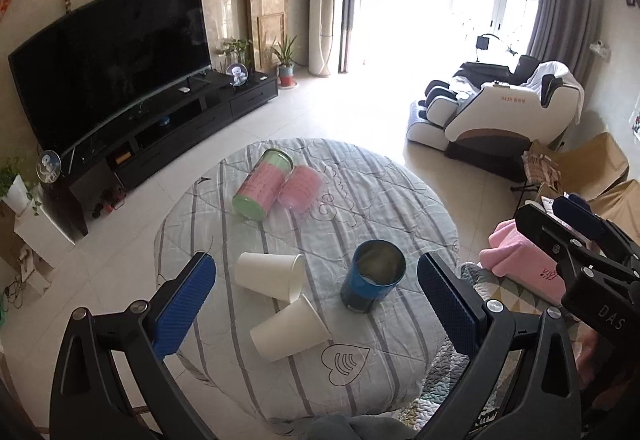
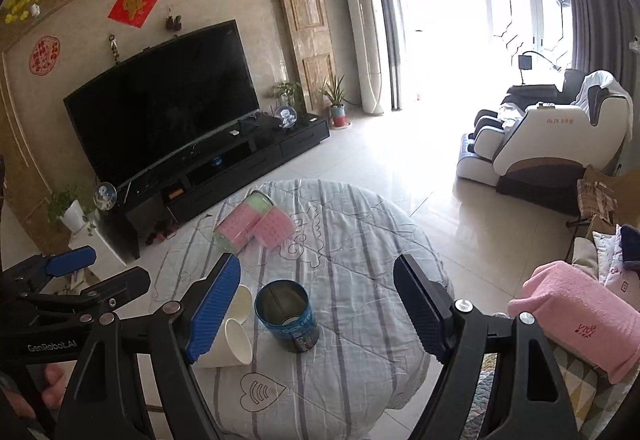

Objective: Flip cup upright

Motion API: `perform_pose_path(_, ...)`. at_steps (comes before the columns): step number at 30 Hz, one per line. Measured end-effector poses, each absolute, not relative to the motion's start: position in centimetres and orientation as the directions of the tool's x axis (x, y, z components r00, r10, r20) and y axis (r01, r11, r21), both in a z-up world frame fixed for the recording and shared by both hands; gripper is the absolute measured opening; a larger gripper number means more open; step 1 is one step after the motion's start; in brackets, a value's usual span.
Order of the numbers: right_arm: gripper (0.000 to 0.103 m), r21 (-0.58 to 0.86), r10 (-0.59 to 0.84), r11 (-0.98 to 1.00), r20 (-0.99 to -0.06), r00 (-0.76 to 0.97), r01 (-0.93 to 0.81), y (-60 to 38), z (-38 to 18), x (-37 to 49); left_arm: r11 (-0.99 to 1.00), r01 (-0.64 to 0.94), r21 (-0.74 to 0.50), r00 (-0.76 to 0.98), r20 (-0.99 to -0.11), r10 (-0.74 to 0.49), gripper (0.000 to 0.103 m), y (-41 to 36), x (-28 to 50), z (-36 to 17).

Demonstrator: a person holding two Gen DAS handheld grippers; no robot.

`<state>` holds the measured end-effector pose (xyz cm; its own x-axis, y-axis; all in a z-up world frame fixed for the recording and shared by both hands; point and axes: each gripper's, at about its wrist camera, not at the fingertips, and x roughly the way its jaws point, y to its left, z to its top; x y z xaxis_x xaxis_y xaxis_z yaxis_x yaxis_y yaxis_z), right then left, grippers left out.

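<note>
Two white paper cups lie on their sides on the round cloth-covered table (image 1: pixel 360 175): one (image 1: pixel 270 275) farther, one (image 1: pixel 289 328) nearer, mouths close together. In the right wrist view they show as the farther cup (image 2: pixel 243 303) and the nearer cup (image 2: pixel 230 344), partly hidden behind my right gripper's left finger. An open blue tin (image 1: pixel 373 276) (image 2: pixel 287 315) stands upright beside them. My left gripper (image 1: pixel 316 292) is open and empty above the cups. My right gripper (image 2: pixel 316 304) is open and empty above the tin.
A pink-and-green can (image 1: pixel 262 183) and a pink can (image 1: pixel 300 187) lie on their sides at the table's far side. A pink towel (image 2: pixel 580 316) lies on a sofa at right. A TV stand (image 1: pixel 168 127) is at left, a massage chair (image 1: pixel 500 111) at far right.
</note>
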<state>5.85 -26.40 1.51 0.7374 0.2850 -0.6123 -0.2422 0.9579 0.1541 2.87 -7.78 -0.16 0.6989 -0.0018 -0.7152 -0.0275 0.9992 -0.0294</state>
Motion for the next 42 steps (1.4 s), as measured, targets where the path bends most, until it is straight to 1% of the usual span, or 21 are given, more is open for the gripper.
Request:
perform_pose_path(6,0.08,0.139,0.26,0.965,-0.573,0.777,-0.221,-28.2,2.9,3.7,1.0,-0.018,-0.005,0.702,-0.712,0.008,0.102,-10.1,1.0,0.2)
perform_pose_path(12,0.08,0.155,0.26,0.966,-0.579,0.773,-0.209,-29.5,2.8,2.1,1.0,-0.012,-0.002,0.687,-0.727,0.007,0.102,-11.0,-0.9,0.1)
perform_pose_path(17,0.08,0.16,0.243,0.97,-0.547,0.801,-0.185,-29.6,3.6,1.1,0.999,0.029,0.026,0.717,-0.697,-0.002,0.103,-11.1,-1.5,1.1)
perform_pose_path(21,0.08,0.17,0.225,0.973,-0.517,0.826,-0.158,-29.5,4.5,0.3,0.998,0.058,0.023,0.731,-0.681,-0.027,0.103,-10.9,-2.0,1.9)
perform_pose_path(25,0.08,0.158,0.217,0.974,-0.472,0.855,-0.159,-29.0,5.4,-0.8,0.998,0.055,0.026,0.763,-0.646,-0.025,0.103,-10.4,-2.3,2.8)
perform_pose_path(28,0.081,0.19,0.24,0.966,-0.43,0.87,-0.173,-29.0,5.6,-1.4,0.998,0.063,-0.021,0.794,-0.604,-0.063,0.103,-9.7,-2.7,3.2)
perform_pose_path(31,0.081,0.184,0.223,0.97,-0.397,0.89,-0.161,-29.0,5.5,-1.9,0.999,0.048,0.008,0.813,-0.581,-0.034,0.103,-9.7,-2.7,3.2)
perform_pose_path(35,0.082,0.181,0.22,0.97,-0.377,0.9,-0.161,-28.9,5.1,-2.1,0.999,0.046,-0.007,0.829,-0.557,-0.042,0.103,-9.5,-2.8,2.7)
perform_pose_path(39,0.082,0.173,0.224,0.97,-0.363,0.904,-0.171,-28.6,4.5,-2.2,0.999,0.011,0.046,0.853,-0.521,0.015,0.103,-10.0,-3.3,2.5)
perform_pose_path(42,0.082,0.175,0.235,0.968,-0.38,0.895,-0.18,-28.4,4.0,-2.0,0.998,-0.013,0.065,0.867,-0.496,0.044,0.103,-10.2,-3.5,2.5)
